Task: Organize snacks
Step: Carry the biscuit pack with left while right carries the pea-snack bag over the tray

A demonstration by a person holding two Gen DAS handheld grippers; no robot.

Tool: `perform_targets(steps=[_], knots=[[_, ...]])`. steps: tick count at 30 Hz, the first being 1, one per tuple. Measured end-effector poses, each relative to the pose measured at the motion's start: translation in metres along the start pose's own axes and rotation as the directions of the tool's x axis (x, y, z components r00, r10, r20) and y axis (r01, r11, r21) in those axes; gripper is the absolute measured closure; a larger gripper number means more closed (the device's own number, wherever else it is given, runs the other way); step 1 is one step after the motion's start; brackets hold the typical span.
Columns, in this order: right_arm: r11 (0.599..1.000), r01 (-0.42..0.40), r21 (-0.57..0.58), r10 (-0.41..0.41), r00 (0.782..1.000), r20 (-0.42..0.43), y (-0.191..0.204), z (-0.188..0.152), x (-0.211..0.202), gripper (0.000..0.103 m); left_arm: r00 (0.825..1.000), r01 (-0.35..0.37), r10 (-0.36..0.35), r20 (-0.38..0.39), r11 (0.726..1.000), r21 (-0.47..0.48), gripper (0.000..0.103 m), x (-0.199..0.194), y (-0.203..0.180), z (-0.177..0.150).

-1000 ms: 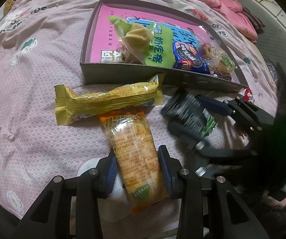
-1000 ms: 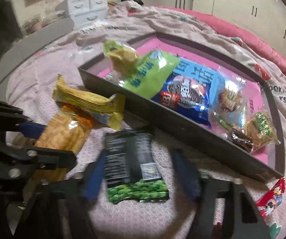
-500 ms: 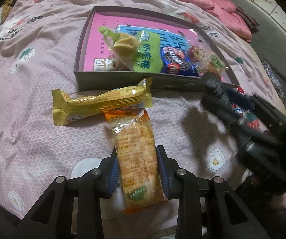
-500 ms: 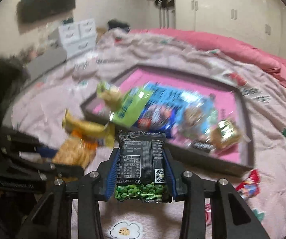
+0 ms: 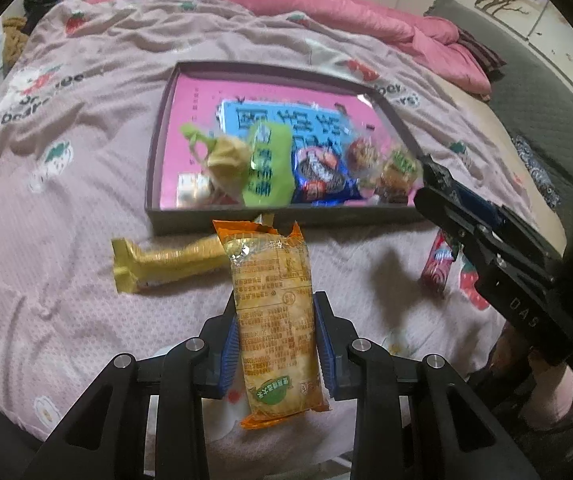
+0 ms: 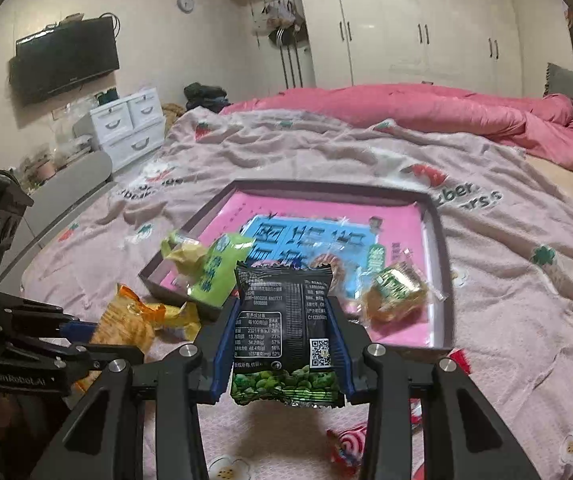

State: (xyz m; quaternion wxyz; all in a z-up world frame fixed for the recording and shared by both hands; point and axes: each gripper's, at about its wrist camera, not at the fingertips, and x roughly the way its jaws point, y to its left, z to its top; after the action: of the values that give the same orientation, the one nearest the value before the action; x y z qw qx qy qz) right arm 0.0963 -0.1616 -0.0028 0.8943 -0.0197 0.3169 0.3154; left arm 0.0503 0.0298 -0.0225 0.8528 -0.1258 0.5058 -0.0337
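Note:
My left gripper (image 5: pixel 276 322) is shut on an orange-edged snack packet (image 5: pixel 272 300) and holds it above the bed, short of the box. My right gripper (image 6: pixel 282 330) is shut on a black pea snack packet (image 6: pixel 284 328), lifted near the box's front wall. The shallow dark box (image 5: pixel 158 152) with a pink floor holds a green packet (image 5: pixel 268 168), a yellow-green bag (image 5: pixel 222 156), a blue cookie pack (image 5: pixel 318 178) and small wrapped snacks (image 6: pixel 396 294). A yellow bar packet (image 5: pixel 166 264) lies on the bed in front of the box.
A red candy packet (image 5: pixel 438 262) lies on the bedsheet right of the box; it also shows in the right wrist view (image 6: pixel 346 446). A pink duvet (image 6: pixel 426 114) lies at the far side. White drawers (image 6: pixel 126 128) stand beside the bed.
Both grippers closed on their packets and lifted them off the bed. The right gripper rose and pulled back with the black packet; the left rose with the orange packet.

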Motion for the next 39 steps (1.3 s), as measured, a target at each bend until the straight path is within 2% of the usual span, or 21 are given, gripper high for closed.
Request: perform_targets(steps=[7,19,30,39], knots=[[0.999,0.019,0.037,-0.02,0.999,0.031,-0.016,0.004,-0.007,0.061,0.999,-0.008,0.008,0.042,1.0,0.006,0.069,-0.006,-0.011,0.013],[0.989,0.105,0.107,-0.114,0.99,0.082,-0.043,0.012,-0.017,0.061,0.994,0.009,-0.01,0.112,1.0,0.015,0.069,-0.006,-0.031,0.036],[0.982,0.142,0.126,-0.154,0.983,0.095,-0.05,0.019,-0.021,0.061,0.992,0.022,-0.021,0.125,1.0,-0.003,0.069,0.007,-0.028,0.055],[0.977,0.16,0.141,-0.173,0.981,0.086,-0.053,0.025,-0.017,0.061,0.986,0.03,-0.026,0.165,0.999,-0.025,0.069,0.012,-0.021,0.077]])
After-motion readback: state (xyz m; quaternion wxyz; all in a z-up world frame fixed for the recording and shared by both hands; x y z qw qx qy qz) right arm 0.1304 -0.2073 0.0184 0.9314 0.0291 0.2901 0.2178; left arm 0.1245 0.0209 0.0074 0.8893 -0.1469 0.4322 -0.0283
